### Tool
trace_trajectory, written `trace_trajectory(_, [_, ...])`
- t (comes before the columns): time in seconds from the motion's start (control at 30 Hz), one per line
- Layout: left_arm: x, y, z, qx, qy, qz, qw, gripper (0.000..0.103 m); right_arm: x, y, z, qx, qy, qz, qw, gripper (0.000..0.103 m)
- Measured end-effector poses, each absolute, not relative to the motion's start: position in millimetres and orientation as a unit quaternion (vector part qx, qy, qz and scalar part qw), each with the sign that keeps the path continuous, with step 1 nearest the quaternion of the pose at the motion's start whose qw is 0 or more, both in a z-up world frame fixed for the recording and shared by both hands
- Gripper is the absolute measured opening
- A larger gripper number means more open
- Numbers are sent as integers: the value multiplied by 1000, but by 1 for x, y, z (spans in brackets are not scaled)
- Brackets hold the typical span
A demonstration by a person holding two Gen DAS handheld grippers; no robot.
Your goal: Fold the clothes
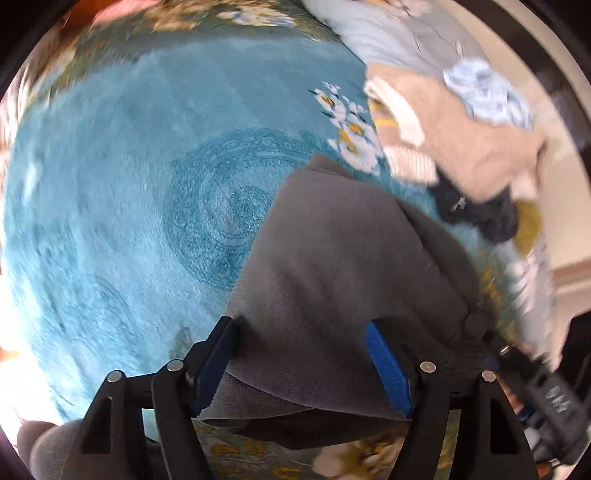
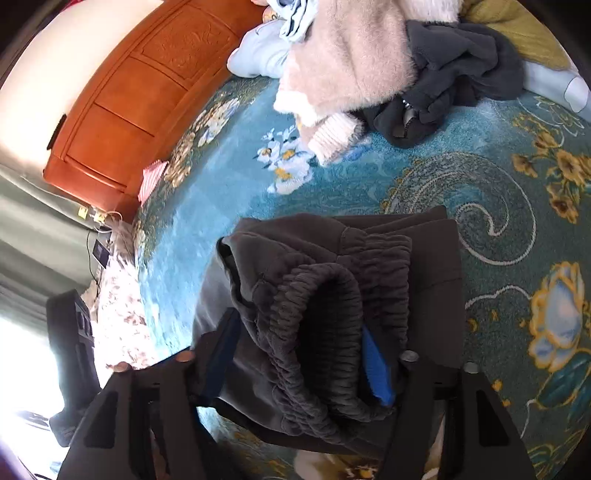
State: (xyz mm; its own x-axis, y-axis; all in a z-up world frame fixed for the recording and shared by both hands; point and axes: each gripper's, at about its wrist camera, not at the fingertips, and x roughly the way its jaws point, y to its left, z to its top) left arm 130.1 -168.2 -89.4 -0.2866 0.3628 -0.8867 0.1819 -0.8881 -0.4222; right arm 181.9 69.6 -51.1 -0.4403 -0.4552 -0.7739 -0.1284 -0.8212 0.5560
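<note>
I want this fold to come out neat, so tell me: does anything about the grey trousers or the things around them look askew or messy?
Yes. On the grey trousers the elastic waistband is curled up and bunched between the right gripper fingers instead of lying flat. Beyond them, unfolded clothes lie in a heap on the blue blanket.

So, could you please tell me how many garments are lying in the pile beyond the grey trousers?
4 at least: a beige sweater, a dark fleece, a light blue shirt and an olive piece. More may be hidden underneath.

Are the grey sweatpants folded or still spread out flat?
Folded: the grey sweatpants lie in stacked layers on the blanket, elastic waistband curled on top.
</note>
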Motion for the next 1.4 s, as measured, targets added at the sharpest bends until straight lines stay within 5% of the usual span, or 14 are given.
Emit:
trace_trajectory(0.07, [132, -184, -90, -578, -299, 755, 80, 76, 182, 69, -43, 520, -273, -802, 106, 20])
trace_trajectory(0.27, [142, -215, -91, -519, -450, 711, 151, 76, 188, 97, 10, 456, -325, -812, 167, 15])
trace_trajectory(0.43, [134, -192, -96, -571, -395, 708, 127, 76, 199, 144, 34, 420, -336, -832, 140, 15])
trace_trajectory(0.8, [128, -171, -103, -634, -300, 710, 63, 83, 214, 165, -93, 511, -417, -750, 48, 21])
trace_trajectory(1.03, [143, -180, -67, -581, -316, 745, 90, 81, 217, 162, -58, 517, -335, -787, 45, 31])
trace_trajectory(1.17, [134, -144, -36, -559, -239, 783, 134, 81, 228, 175, -40, 500, -311, -808, 4, 33])
trace_trajectory(1.4, [133, -76, -46, -572, -116, 787, 200, 81, 214, 124, -17, 487, -264, -827, 95, 36])
